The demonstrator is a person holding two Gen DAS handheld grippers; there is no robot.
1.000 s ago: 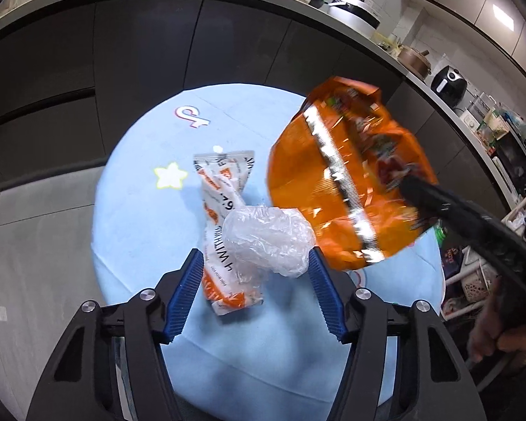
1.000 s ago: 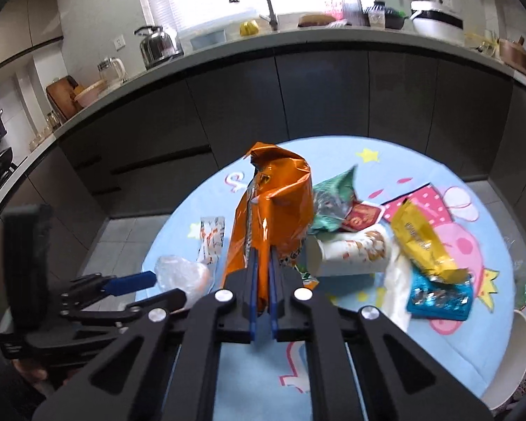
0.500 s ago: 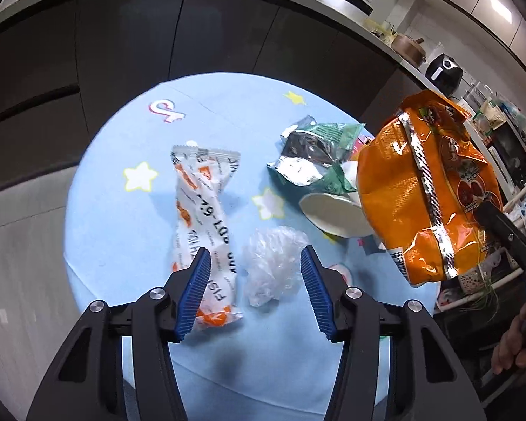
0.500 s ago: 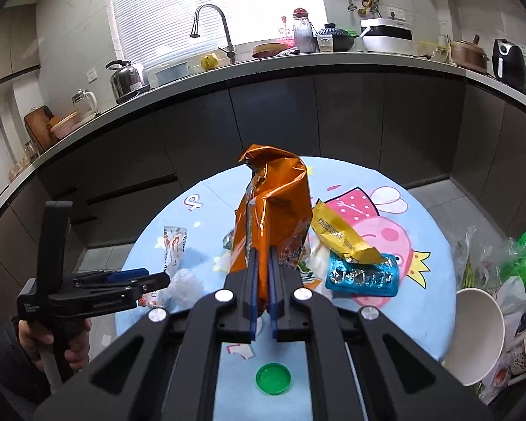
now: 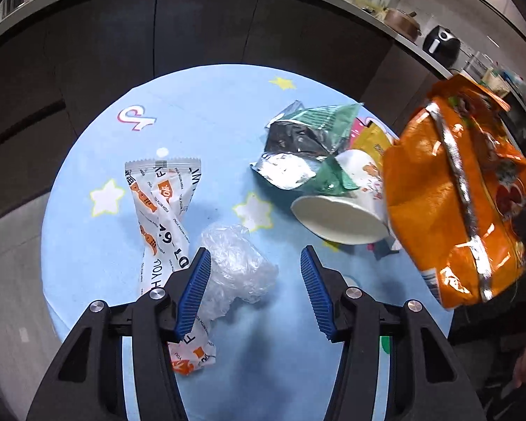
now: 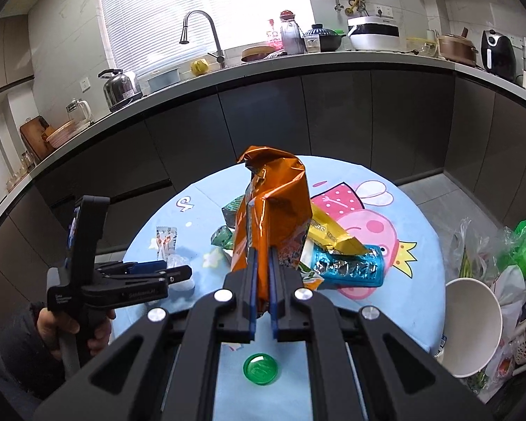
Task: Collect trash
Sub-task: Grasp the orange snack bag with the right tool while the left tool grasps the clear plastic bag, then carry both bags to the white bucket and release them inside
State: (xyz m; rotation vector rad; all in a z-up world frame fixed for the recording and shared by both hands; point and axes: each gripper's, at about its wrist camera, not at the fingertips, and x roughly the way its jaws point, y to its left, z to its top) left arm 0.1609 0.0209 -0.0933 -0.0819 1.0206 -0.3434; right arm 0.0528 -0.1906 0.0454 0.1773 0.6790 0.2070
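Right tongs (image 6: 261, 280) pinching orange chip bag (image 6: 273, 203), held above surface (image 6: 403, 280). Left tongs (image 5: 256, 291) spread, low over near-left surface; crumpled clear plastic (image 5: 238, 266) between blue pads, touching left pad only.

Orange snack bag (image 5: 452, 193): glossy crinkled foil-plastic, silver seam. Beside it, paper cup (image 5: 343, 207): matt white. Clear film wad (image 5: 238, 266): thin, wrinkled, translucent plastic. Tabletop (image 5: 200, 112): smooth, matt printed cover. Gripper pads (image 5: 193, 291): ribbed blue rubber
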